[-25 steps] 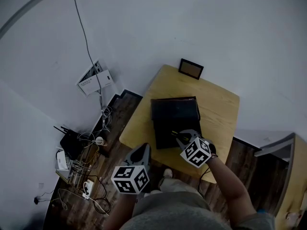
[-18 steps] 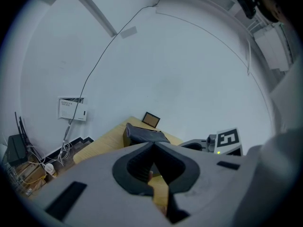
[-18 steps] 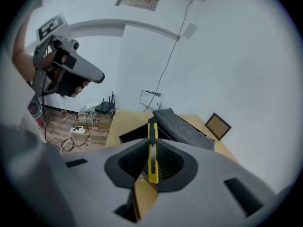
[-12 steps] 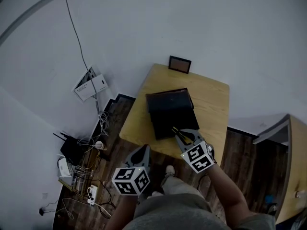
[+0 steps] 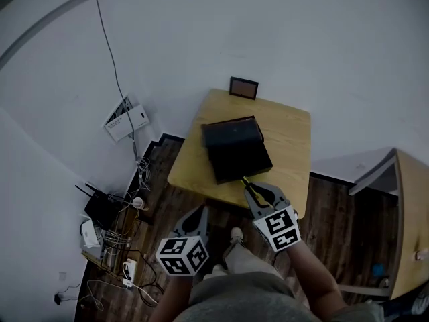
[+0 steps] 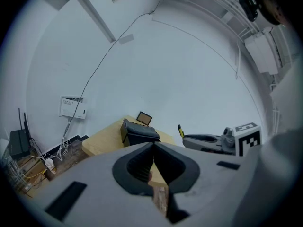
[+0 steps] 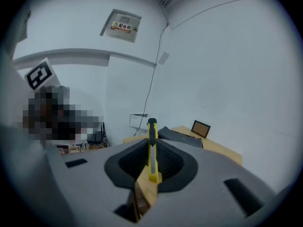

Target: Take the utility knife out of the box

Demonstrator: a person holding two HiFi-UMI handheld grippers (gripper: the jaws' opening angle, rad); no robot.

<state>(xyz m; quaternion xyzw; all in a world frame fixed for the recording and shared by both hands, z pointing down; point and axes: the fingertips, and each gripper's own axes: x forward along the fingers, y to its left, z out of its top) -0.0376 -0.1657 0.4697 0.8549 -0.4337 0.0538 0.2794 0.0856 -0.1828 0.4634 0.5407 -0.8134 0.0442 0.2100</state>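
Observation:
A yellow utility knife (image 5: pixel 246 182) sticks out of my right gripper (image 5: pixel 252 189), which is shut on it. It hangs just off the near edge of the wooden table (image 5: pixel 288 139), clear of the open black box (image 5: pixel 234 151). In the right gripper view the knife (image 7: pixel 151 131) stands upright between the jaws of that gripper (image 7: pixel 152 148), with the box (image 7: pixel 182 137) beyond. My left gripper (image 5: pixel 200 210) hovers over the floor left of the table; its fingers meet with nothing between them. From the left gripper (image 6: pixel 154 146) I see the box (image 6: pixel 138 134) and the knife tip (image 6: pixel 180 130).
A small framed picture (image 5: pixel 243 87) leans on the wall at the table's far edge. Cables, a router and a cup (image 5: pixel 137 199) clutter the floor at left below a white wall box (image 5: pixel 126 117). Another wooden unit (image 5: pixel 409 227) stands at right.
My right gripper has lifted the knife out of the box and drawn it back past the table's near edge. The left gripper has also pulled back slightly.

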